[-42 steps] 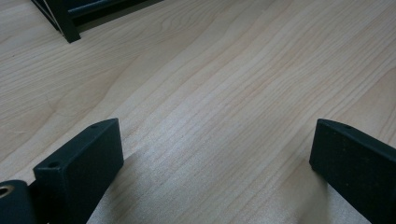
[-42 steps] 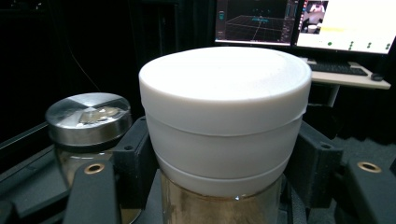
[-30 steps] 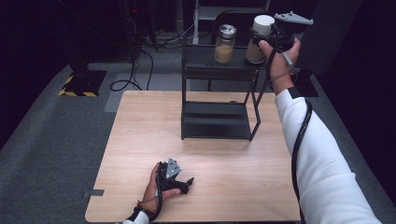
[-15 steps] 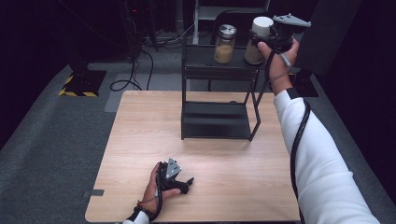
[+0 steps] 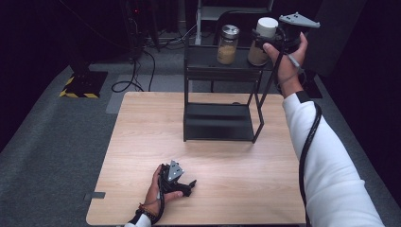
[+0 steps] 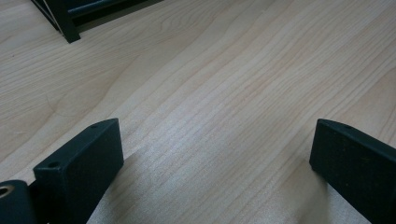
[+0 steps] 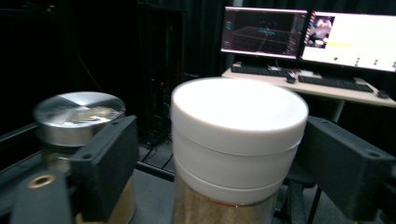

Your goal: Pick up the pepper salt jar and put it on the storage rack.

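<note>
A glass jar with a white lid (image 7: pixel 238 140) stands on the top of a black shelf rack (image 5: pixel 222 71), at its right end (image 5: pixel 263 40). My right gripper (image 7: pixel 224 158) reaches it from the right (image 5: pixel 261 39). Its jaws have just been opening and now stand apart on either side of the lid, with a gap showing at the left jaw. A second jar with a metal lid (image 5: pixel 227 44) stands just left of it (image 7: pixel 77 116). My left gripper (image 5: pixel 189 183) lies on the wooden table (image 5: pixel 142 142) near the front edge, open (image 6: pixel 215 154) with only bare wood between its jaws.
The rack's lower shelf (image 5: pixel 217 123) sits on the table's far half. Behind the jars a desk holds two lit monitors (image 7: pixel 345 35) and keyboards. Cables (image 5: pixel 142 71) and a yellow-black striped base (image 5: pixel 80 87) lie on the floor at far left.
The right hand has stayed at the rack's top with hardly any shift, and the white-lidded jar stands where it was. The left hand has not moved.
</note>
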A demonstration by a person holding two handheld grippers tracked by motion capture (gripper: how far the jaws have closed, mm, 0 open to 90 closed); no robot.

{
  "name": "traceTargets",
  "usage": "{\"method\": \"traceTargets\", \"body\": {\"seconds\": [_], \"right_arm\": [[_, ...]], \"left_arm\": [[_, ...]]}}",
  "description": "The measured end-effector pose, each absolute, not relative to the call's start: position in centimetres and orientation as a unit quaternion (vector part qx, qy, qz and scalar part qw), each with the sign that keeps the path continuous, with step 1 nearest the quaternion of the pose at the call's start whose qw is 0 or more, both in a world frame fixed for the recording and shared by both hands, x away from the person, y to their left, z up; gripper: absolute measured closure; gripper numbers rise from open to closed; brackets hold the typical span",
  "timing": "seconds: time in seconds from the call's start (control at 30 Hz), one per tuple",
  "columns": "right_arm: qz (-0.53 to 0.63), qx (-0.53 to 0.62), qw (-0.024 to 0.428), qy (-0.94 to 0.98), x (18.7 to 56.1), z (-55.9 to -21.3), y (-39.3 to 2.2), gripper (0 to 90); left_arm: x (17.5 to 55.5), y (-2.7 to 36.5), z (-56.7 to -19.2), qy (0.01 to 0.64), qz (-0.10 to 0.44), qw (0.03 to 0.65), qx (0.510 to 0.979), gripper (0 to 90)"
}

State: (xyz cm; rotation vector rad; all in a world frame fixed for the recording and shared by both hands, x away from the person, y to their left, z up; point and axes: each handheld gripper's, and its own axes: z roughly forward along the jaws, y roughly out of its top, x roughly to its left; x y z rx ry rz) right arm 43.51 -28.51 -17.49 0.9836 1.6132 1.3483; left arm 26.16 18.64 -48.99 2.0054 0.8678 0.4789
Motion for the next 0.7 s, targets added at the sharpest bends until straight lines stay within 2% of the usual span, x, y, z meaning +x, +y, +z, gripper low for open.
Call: {"method": "traceTargets", "body": {"seconds": [0.13,0.33,0.7], "right_arm": [[0.537,0.372,0.394,0.647,42.4,-16.6,-29.6,5.4],[0.538,0.359,0.393,0.653,40.2,-16.3,-31.0,4.1],[0.552,0.346,0.397,0.647,35.6,-18.7,-33.5,2.9]], "left_arm": [[26.2,18.6,-49.0,0.349,0.192,0.437,0.806,2.6],[26.2,18.6,-49.0,0.348,0.193,0.437,0.807,2.6],[26.2,18.6,-49.0,0.349,0.193,0.437,0.806,2.6]]}}
